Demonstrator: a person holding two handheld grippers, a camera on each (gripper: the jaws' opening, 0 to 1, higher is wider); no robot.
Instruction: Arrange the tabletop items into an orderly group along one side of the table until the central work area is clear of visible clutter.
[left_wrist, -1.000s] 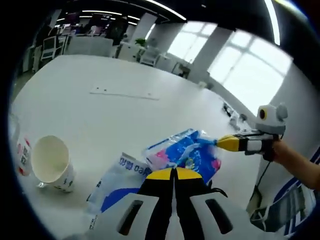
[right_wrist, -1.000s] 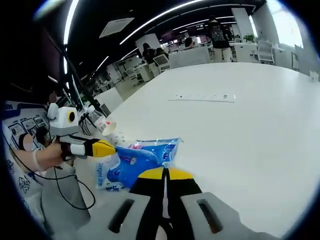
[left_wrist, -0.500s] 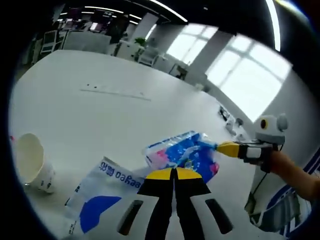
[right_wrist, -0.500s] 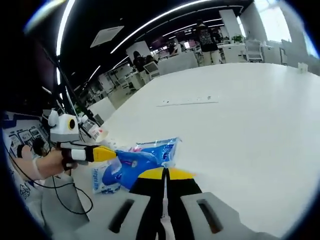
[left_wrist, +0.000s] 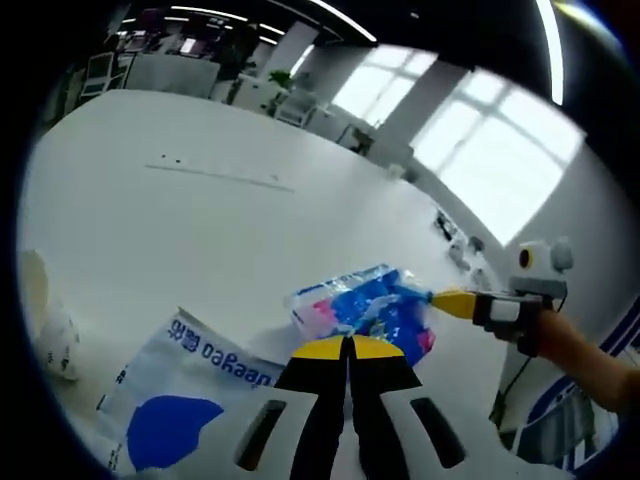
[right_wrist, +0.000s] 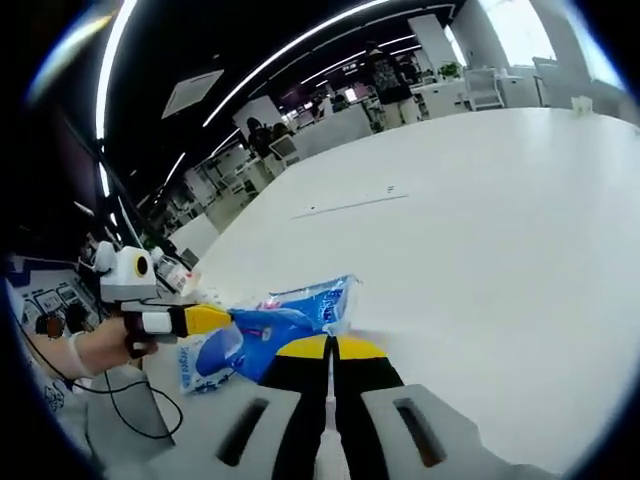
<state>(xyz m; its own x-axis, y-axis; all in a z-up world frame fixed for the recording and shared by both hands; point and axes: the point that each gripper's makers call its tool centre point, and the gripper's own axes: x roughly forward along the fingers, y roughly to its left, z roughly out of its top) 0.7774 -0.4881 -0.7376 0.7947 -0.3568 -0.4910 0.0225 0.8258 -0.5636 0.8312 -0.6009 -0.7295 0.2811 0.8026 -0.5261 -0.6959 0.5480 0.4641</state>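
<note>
Cup (left_wrist: 45, 320) at far left of left gripper view, half cut off by the rim. Then white-and-blue pouch (left_wrist: 185, 395) flat on desk (left_wrist: 200, 220). Blue snack bag (left_wrist: 365, 310) pinched by both: left claw (left_wrist: 348, 347) and right claw (right_wrist: 331, 345), each clamped on an edge, grip points hidden.

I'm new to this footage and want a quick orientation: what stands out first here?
A crinkled blue and pink plastic packet is pinched between both yellow-tipped grippers, the left gripper and the right gripper, above the white table. Beside it lies a white pouch with a blue spot, and a white paper cup sits at the view's left edge.
</note>
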